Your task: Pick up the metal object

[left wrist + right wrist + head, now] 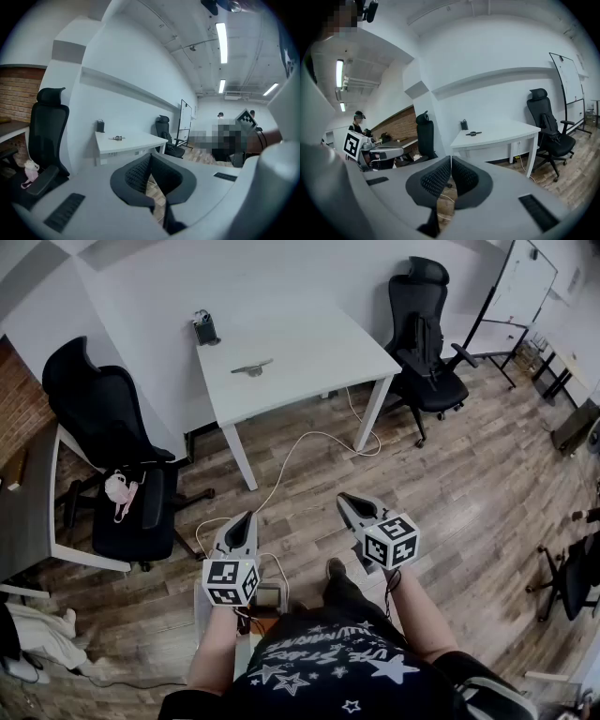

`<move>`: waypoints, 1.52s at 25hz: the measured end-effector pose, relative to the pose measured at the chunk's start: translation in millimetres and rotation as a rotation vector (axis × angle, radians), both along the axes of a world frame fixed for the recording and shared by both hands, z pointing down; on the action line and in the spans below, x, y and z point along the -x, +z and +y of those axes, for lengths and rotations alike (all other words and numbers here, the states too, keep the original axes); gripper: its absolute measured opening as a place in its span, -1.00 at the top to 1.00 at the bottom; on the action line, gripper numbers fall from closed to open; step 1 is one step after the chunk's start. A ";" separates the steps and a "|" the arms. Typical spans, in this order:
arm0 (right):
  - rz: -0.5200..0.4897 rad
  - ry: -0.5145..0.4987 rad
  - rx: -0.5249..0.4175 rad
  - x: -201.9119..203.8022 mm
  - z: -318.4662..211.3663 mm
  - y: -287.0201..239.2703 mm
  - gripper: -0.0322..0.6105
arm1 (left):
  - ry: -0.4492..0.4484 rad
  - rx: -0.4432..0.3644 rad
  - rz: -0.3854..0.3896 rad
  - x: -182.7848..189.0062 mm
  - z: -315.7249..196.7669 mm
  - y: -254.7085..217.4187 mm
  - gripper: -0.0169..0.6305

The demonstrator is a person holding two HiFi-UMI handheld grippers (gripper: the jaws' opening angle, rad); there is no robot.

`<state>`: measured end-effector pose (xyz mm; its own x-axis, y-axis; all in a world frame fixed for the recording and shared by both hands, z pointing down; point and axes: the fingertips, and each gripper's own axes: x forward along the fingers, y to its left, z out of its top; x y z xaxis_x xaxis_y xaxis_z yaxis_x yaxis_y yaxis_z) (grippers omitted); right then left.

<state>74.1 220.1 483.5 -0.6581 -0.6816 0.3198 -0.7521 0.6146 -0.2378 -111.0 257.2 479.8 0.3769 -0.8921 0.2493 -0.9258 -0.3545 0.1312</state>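
A small metal object [252, 366] lies on the white table [309, 352] across the room; it also shows in the left gripper view [116, 138] and the right gripper view [473, 133]. Both grippers are held low in front of the person, far short of the table. My left gripper [247, 520] has its jaws pressed together with nothing between them [150, 161]. My right gripper [345, 502] is likewise shut and empty [451, 164].
A dark box [205, 328] stands at the table's back left corner. Black office chairs stand left [117, 446] and right [427, 343] of the table. A white cable [300, 451] runs over the wooden floor. A whiteboard [516, 292] stands at the far right.
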 end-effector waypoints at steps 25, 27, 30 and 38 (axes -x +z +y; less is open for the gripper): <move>-0.015 0.058 0.066 -4.0 2.2 28.2 0.75 | -0.015 0.076 -0.007 3.2 19.6 32.8 0.89; -0.018 0.043 0.064 -1.8 -12.6 29.0 0.75 | -0.022 0.074 -0.019 2.8 8.2 32.3 0.89; -0.019 0.031 0.066 -1.4 -39.9 32.7 0.75 | -0.040 0.067 -0.023 4.6 -14.8 30.5 0.89; -0.039 0.008 0.074 -9.0 -158.8 29.1 0.75 | -0.094 0.077 -0.044 2.1 -122.7 25.4 0.89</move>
